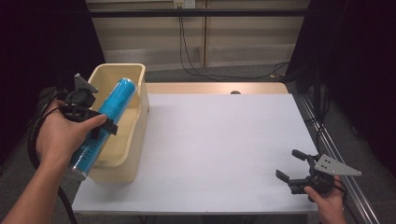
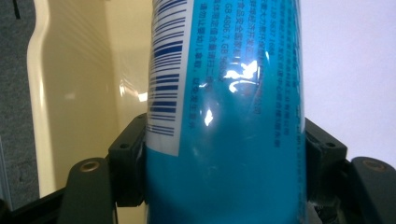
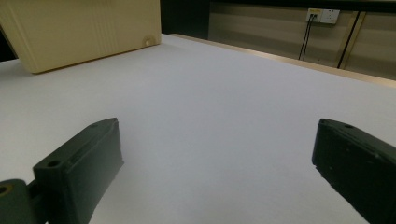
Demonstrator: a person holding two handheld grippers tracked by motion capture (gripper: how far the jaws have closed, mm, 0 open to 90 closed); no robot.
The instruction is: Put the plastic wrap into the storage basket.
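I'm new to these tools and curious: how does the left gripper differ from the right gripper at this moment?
The left gripper is shut on a blue canister, while the right gripper is open and holds nothing. The left gripper is held up over the cream bin at the table's left edge, with the canister tilted; the right gripper sits low near the white table's right front corner. Both are black, two-jawed and hand-held.

This looks like a lab or test room set up for recording. Black curtains (image 1: 355, 56) hang at both sides, beyond the tongs a plain panelled wall (image 1: 224, 37) carries a power socket (image 1: 183, 4) with trailing cables (image 1: 187, 51), and the table (image 1: 219, 149) is bare white.
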